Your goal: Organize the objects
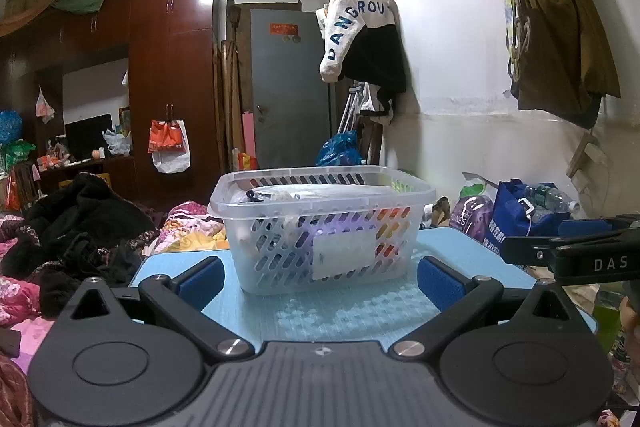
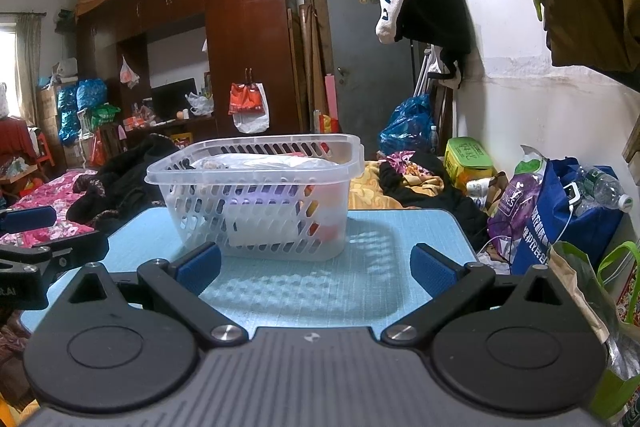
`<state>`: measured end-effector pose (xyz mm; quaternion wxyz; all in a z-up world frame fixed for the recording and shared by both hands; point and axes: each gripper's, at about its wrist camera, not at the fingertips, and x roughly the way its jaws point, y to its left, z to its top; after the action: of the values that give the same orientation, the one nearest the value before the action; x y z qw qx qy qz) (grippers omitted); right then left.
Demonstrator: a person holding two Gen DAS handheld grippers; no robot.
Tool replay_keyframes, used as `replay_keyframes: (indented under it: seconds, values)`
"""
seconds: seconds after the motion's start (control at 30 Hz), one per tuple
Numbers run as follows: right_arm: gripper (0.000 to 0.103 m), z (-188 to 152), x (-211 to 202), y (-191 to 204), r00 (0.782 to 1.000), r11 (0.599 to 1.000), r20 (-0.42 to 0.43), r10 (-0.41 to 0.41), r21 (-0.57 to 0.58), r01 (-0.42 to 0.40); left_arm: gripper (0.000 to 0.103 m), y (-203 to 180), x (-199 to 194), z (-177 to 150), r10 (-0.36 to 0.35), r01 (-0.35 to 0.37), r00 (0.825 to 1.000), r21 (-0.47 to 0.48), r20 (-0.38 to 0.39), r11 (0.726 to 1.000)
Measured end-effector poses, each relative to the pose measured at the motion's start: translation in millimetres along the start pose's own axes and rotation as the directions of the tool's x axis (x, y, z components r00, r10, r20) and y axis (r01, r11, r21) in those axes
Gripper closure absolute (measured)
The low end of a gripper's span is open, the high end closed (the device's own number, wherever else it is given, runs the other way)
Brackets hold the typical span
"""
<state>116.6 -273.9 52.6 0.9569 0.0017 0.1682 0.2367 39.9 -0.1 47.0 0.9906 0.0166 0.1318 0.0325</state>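
A clear plastic basket [image 1: 320, 227] with slotted walls stands on a light blue table [image 1: 352, 311]. It holds several packed items, among them white wrapped ones and something orange and purple, seen only through the walls. My left gripper [image 1: 320, 277] is open and empty just in front of the basket. In the right wrist view the basket [image 2: 256, 195] stands ahead and left on the table [image 2: 320, 291]. My right gripper [image 2: 316, 267] is open and empty, to the right of the basket's front. Each gripper shows at the edge of the other's view.
A bed with dark clothes [image 1: 72, 227] and floral bedding lies left of the table. Bags [image 2: 568, 211] and bottles crowd the wall on the right. A wardrobe [image 1: 168, 75] and grey door [image 1: 288, 87] stand behind. Clothes hang overhead [image 1: 360, 27].
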Motion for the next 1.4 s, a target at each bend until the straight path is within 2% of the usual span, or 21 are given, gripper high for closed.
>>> replay_keyframes:
  seconds: [1.4]
  values:
    - [0.000, -1.7, 1.5, -0.2, 1.000, 1.000, -0.005, -0.002, 0.001, 0.002, 0.000, -5.2, 1.0, -1.1, -0.011, 0.011, 1.000, 0.001, -0.005, 1.000]
